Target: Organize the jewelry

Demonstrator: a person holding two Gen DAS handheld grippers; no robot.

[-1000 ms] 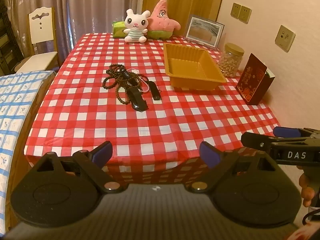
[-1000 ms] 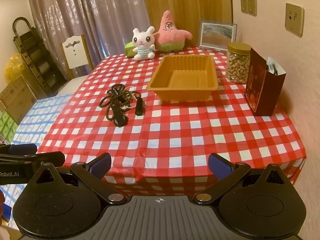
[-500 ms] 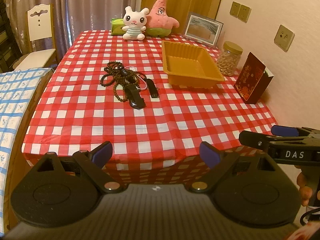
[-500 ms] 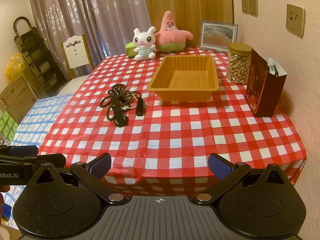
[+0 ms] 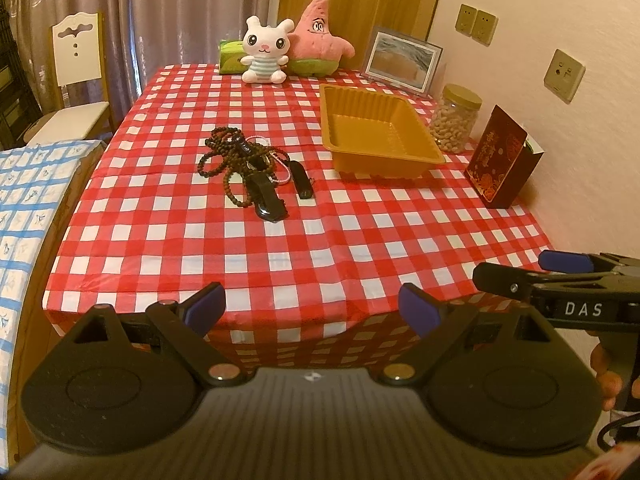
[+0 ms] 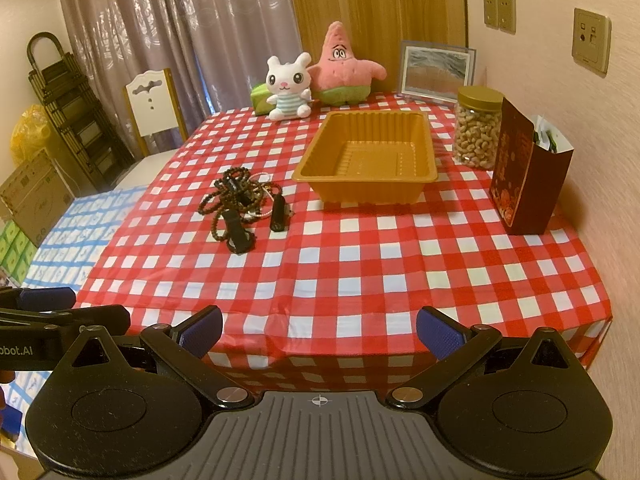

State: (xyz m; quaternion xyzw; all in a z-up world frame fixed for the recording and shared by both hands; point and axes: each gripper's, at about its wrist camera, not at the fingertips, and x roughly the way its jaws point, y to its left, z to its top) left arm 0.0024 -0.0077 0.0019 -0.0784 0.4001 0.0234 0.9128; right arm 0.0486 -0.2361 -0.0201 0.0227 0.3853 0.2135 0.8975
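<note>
A tangle of dark bead strings and black pieces, the jewelry pile (image 5: 248,168), lies left of centre on the red checked table (image 5: 360,232); it also shows in the right wrist view (image 6: 240,208). An empty orange tray (image 5: 380,136) stands to its right, also in the right wrist view (image 6: 368,160). My left gripper (image 5: 312,306) is open and empty, short of the table's near edge. My right gripper (image 6: 318,330) is open and empty, also short of the near edge, and shows at the right in the left wrist view (image 5: 532,272).
Two plush toys (image 5: 296,48), a picture frame (image 5: 402,62), a nut jar (image 5: 458,118) and a dark red gift bag (image 5: 504,156) stand along the back and right side by the wall. A chair (image 5: 76,92) and a blue checked surface (image 5: 24,200) are on the left.
Both grippers have drifted slightly; the left view now sits a bit lower and closer to the table edge. Nothing on the table has moved. Both jaws stay open.
</note>
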